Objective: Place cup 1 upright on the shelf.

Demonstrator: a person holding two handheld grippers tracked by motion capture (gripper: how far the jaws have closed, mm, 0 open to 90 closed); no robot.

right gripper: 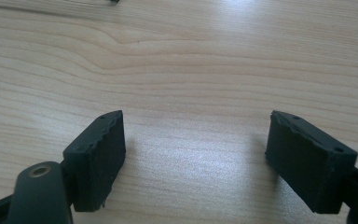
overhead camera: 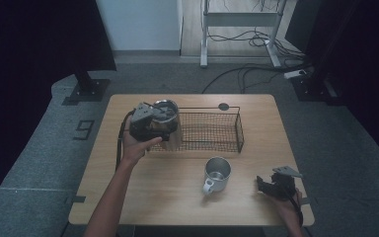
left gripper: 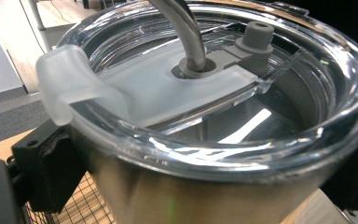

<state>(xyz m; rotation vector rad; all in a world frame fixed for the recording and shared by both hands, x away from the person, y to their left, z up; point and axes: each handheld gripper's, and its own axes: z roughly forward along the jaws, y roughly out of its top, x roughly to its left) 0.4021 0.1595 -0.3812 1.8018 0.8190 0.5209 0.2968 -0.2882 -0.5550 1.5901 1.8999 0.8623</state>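
High view: the left gripper [overhead camera: 154,129] clamps a steel tumbler [overhead camera: 167,121] at the near left end of a wire basket [overhead camera: 227,129] on the wooden table [overhead camera: 177,202]. Left gripper view: black jaws press both sides of the tumbler's body just under its clear lid [left gripper: 307,140], and a bent metal straw [left gripper: 186,32] rises through the lid's centre. Right of that gripper stands a handled steel mug [overhead camera: 216,174]. Beyond it, the right gripper [overhead camera: 265,184] rests near the table's edge, jaws parted over bare wood, grasping nothing.
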